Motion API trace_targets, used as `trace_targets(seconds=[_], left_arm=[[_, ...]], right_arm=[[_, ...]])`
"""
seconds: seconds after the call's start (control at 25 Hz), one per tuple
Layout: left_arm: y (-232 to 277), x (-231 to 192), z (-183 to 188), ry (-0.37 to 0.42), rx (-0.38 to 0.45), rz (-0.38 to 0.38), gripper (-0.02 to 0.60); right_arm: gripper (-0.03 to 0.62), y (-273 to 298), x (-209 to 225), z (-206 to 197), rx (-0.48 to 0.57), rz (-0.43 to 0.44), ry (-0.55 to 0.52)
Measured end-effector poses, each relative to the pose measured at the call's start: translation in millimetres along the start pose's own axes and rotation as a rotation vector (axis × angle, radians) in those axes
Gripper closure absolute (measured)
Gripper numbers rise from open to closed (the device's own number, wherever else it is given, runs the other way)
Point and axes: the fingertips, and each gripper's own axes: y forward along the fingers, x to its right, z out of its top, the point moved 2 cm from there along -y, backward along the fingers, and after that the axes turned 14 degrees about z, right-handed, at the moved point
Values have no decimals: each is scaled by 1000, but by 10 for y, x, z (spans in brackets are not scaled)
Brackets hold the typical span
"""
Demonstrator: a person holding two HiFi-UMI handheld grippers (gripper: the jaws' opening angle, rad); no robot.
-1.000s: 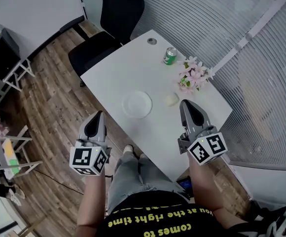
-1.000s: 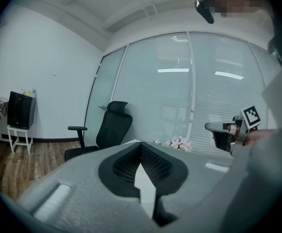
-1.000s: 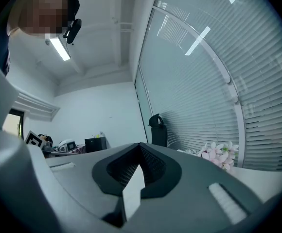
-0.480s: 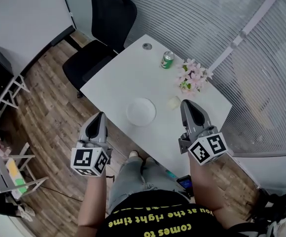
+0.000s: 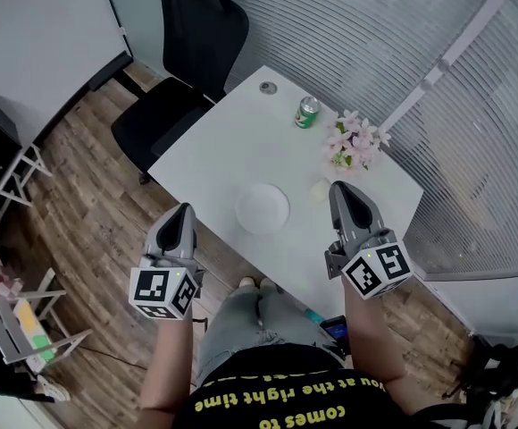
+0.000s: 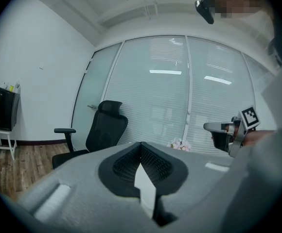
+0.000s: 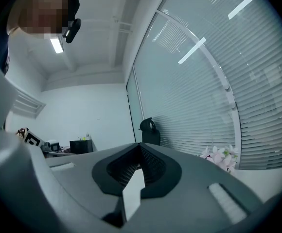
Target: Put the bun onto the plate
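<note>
A pale bun [image 5: 319, 189] lies on the white table [image 5: 223, 150], just right of an empty white plate [image 5: 262, 209]. My right gripper [image 5: 340, 189] hovers over the table's near right part, its tip right beside the bun and covering part of it; its jaws are shut and hold nothing [image 7: 140, 148]. Off the table's near left edge, over the wood floor, my left gripper [image 5: 183, 211] is held with its jaws together and empty [image 6: 141, 147]. Neither gripper view shows the bun or the plate.
A green can [image 5: 307, 112] and pink flowers [image 5: 355, 141] stand at the table's far right, by the blinds. A black office chair [image 5: 183, 70] stands at the table's far left side. The person's legs [image 5: 241, 315] are at the near edge.
The table, plate and bun have slid nearer to both grippers in the head view. Both grippers stay shut and empty.
</note>
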Motion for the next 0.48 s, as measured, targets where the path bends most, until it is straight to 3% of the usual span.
trace_targets(seconds=[0.48], left_arm=[[232, 164, 44, 9, -10, 13, 581]], right_arm=[[588, 88, 330, -33, -18, 22, 16]])
